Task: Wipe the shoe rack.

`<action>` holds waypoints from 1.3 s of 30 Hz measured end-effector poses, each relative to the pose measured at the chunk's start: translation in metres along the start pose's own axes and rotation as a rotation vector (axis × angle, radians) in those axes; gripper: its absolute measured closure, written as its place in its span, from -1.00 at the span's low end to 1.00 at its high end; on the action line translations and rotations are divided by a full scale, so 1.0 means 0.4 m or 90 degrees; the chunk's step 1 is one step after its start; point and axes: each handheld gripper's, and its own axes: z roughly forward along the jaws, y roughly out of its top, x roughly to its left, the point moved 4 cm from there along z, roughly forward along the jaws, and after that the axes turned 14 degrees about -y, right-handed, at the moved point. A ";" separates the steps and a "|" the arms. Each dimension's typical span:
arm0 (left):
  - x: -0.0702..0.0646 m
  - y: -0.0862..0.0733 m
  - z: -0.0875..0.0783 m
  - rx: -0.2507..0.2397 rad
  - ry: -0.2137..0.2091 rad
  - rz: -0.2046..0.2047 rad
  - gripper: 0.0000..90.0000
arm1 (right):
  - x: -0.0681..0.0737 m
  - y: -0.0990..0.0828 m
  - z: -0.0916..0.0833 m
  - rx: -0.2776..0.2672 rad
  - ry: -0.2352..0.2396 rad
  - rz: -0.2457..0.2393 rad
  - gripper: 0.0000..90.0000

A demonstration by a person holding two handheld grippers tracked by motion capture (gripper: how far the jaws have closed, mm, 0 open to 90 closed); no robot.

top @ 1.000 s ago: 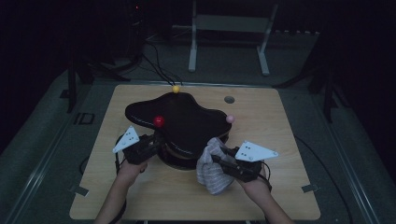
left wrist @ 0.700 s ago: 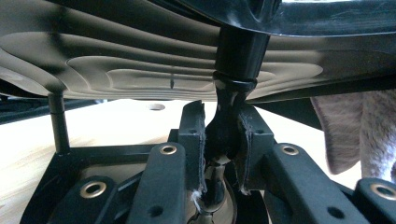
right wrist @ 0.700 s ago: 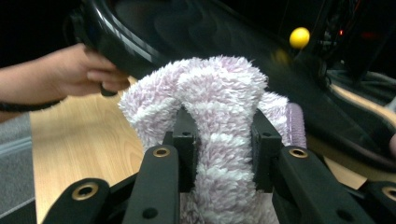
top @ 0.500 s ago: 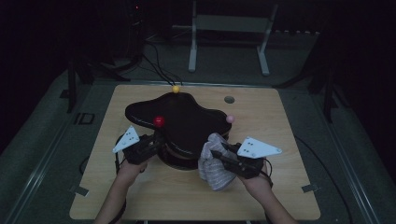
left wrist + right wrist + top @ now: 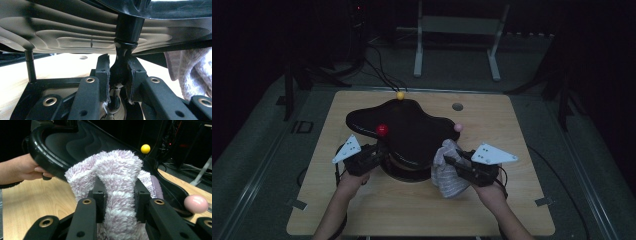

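Note:
A glossy black wavy tray [image 5: 412,130] stands on a round base in the middle of the table. My left gripper [image 5: 379,155] reaches under its left side, and its jaws are shut on the black post [image 5: 120,72] below the tray. My right gripper [image 5: 454,162] is shut on a fluffy pink-and-white cloth [image 5: 447,170] that presses against the tray's front right edge. In the right gripper view the cloth [image 5: 117,170] bulges up between the pads and rests against the tray rim [image 5: 45,142]. A red ball [image 5: 382,130], a yellow ball [image 5: 400,95] and a pink ball [image 5: 457,128] sit around the tray.
The wooden table [image 5: 512,200] has a small round hole [image 5: 457,106] at its far right. A person's hand [image 5: 20,170] shows beside the tray in the right gripper view. Dark floor, cables and a white frame lie beyond the far edge.
My right gripper has shifted the cloth a little up and toward the tray's edge. The left gripper has stayed on the post.

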 end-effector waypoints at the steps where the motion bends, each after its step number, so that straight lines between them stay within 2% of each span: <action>1: -0.001 0.000 0.000 0.002 0.001 0.001 0.66 | 0.004 -0.004 0.009 0.008 -0.002 -0.004 0.57; 3: 0.001 0.000 -0.002 0.001 0.008 -0.001 0.66 | 0.013 -0.027 0.031 0.020 0.001 -0.002 0.58; 5: 0.001 -0.001 -0.001 -0.004 0.005 -0.004 0.66 | 0.009 -0.043 0.037 0.024 0.012 0.026 0.58; 6: 0.001 -0.002 -0.002 -0.007 0.003 -0.006 0.66 | 0.008 -0.047 0.038 0.026 0.009 0.027 0.58; 13: 0.002 -0.001 -0.002 -0.003 0.004 -0.001 0.66 | 0.011 -0.060 0.041 0.048 0.000 -0.005 0.58; 19: 0.002 0.000 -0.002 0.001 0.004 0.003 0.66 | -0.035 -0.023 0.024 0.010 -0.035 0.010 0.57; 21: 0.002 0.000 -0.002 0.002 0.003 0.002 0.66 | -0.034 -0.035 0.044 0.029 -0.036 0.004 0.57; 23: 0.003 0.002 -0.004 0.005 0.006 -0.001 0.66 | -0.019 -0.069 0.071 0.059 -0.030 -0.007 0.58; 25: 0.002 0.003 -0.004 0.011 0.007 0.003 0.66 | -0.015 -0.096 0.080 0.083 -0.023 -0.007 0.57; 28: 0.002 0.001 -0.004 0.008 0.001 0.001 0.66 | -0.035 -0.099 0.073 0.076 -0.036 0.002 0.57; 31: 0.003 0.001 -0.004 0.007 -0.002 0.000 0.66 | -0.065 -0.069 0.061 0.052 -0.055 0.017 0.57; 34: 0.003 0.001 -0.003 0.007 -0.005 0.001 0.66 | -0.073 -0.052 0.068 0.035 -0.056 0.026 0.57; 36: 0.004 0.002 -0.005 0.006 -0.002 -0.001 0.66 | -0.065 -0.068 0.092 0.050 -0.052 0.020 0.57; 37: 0.005 0.001 -0.005 0.007 -0.002 -0.001 0.66 | -0.064 -0.078 0.096 0.048 -0.049 0.030 0.57; 38: 0.005 0.001 -0.005 0.007 -0.003 0.000 0.66 | -0.064 -0.086 0.098 0.062 -0.042 0.035 0.57; 39: 0.005 0.001 -0.005 0.006 -0.003 0.001 0.66 | -0.066 -0.093 0.097 0.071 -0.045 0.027 0.57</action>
